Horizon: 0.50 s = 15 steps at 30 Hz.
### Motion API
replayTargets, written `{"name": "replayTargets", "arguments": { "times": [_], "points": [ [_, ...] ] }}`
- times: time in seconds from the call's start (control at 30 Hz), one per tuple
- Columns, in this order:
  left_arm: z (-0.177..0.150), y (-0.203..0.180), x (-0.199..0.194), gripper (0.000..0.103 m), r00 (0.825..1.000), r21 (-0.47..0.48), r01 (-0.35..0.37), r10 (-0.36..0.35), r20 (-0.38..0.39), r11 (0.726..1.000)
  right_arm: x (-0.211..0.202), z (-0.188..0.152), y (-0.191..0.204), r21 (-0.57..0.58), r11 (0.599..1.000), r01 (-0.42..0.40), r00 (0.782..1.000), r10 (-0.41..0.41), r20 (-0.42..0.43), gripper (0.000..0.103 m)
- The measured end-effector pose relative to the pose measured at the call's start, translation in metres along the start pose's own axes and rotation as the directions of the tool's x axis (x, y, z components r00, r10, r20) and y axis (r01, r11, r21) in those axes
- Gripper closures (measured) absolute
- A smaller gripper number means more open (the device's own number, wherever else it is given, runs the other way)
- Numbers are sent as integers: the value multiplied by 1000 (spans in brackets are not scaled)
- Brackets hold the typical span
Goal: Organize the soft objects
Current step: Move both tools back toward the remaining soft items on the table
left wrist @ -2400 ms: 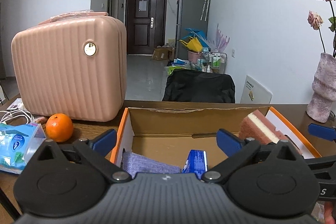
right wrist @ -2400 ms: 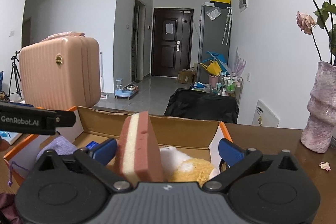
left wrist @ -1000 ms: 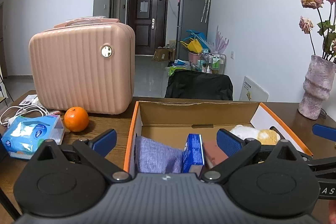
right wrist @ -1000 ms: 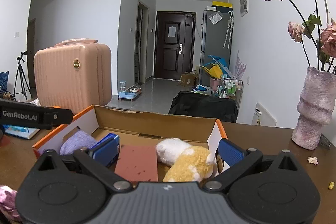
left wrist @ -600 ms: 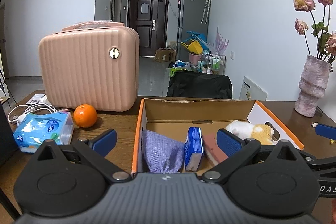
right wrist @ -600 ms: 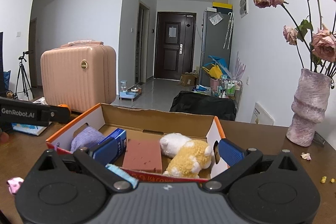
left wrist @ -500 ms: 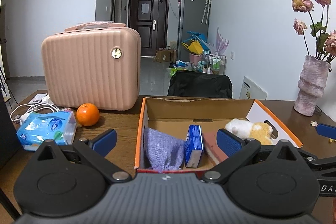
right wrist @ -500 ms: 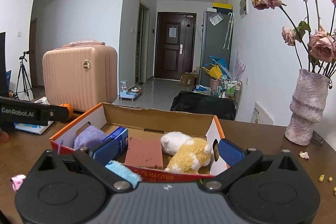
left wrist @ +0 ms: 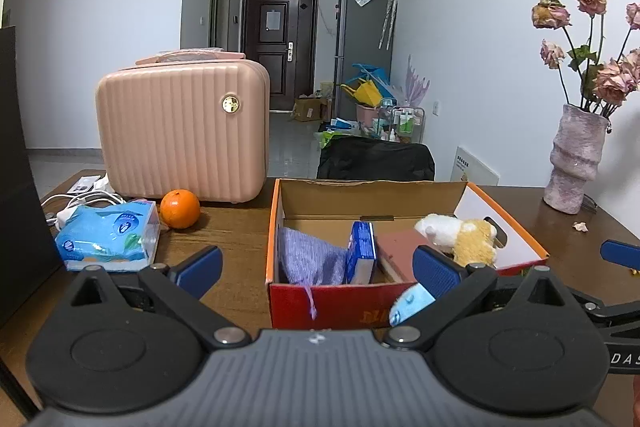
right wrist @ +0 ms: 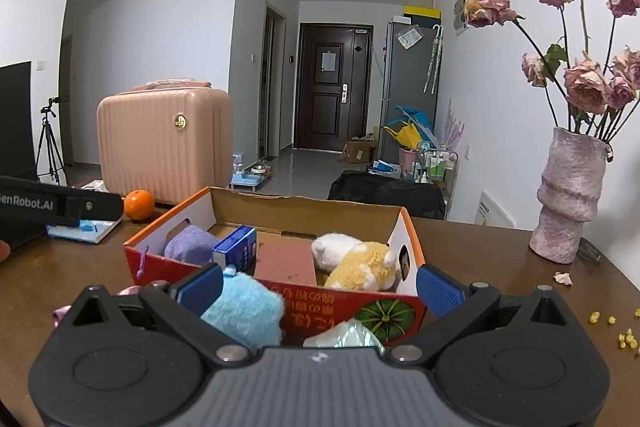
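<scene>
An open cardboard box (left wrist: 408,195) (right wrist: 304,205) stands on the brown table. In it lie a purple cloth (left wrist: 310,257) (right wrist: 190,245), a blue packet (left wrist: 360,253) (right wrist: 236,247), a reddish sponge (left wrist: 394,247) (right wrist: 284,261) and a white-and-yellow plush (left wrist: 460,235) (right wrist: 356,263). A light blue fluffy toy (right wrist: 244,309) (left wrist: 408,305) lies in front of the box, between my right gripper's fingers. A pale green wrapped item (right wrist: 344,335) lies beside it. My left gripper (left wrist: 316,267) is open and empty in front of the box. My right gripper (right wrist: 318,287) is open.
A pink ribbed case (left wrist: 184,131), an orange (left wrist: 180,207) and a blue tissue pack (left wrist: 108,235) stand left of the box. A pink vase with dried roses (right wrist: 570,195) stands at the right. Yellow crumbs (right wrist: 624,337) lie near the right edge. A small pink thing (right wrist: 60,313) lies at the left.
The right gripper set the sponge down in the box and let go. Both grippers have drawn back from the box; the blue fluffy toy has come into view between the right fingers.
</scene>
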<state>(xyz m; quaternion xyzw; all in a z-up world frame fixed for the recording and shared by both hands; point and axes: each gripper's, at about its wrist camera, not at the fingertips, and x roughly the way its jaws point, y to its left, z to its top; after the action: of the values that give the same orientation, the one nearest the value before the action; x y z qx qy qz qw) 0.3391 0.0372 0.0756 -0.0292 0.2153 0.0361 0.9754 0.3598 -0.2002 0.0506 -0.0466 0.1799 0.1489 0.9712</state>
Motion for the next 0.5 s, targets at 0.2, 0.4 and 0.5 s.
{"name": "replayTargets", "arguments": {
  "times": [0.2, 0.4, 0.5],
  "points": [
    [-7, 0, -21, 0, 1000, 3, 9, -9, 4, 1000, -23, -7, 3, -9, 1000, 0, 1000, 1, 7, 0],
    [-18, 0, -37, 0, 1000, 3, 17, -17, -3, 1000, -42, -16, 7, -15, 1000, -3, 1000, 4, 7, 0],
    [-23, 1, -44, 0, 1000, 4, 22, -22, -6, 1000, -50, -21, 10, -21, 1000, -5, 1000, 5, 5, 0]
  ]
}}
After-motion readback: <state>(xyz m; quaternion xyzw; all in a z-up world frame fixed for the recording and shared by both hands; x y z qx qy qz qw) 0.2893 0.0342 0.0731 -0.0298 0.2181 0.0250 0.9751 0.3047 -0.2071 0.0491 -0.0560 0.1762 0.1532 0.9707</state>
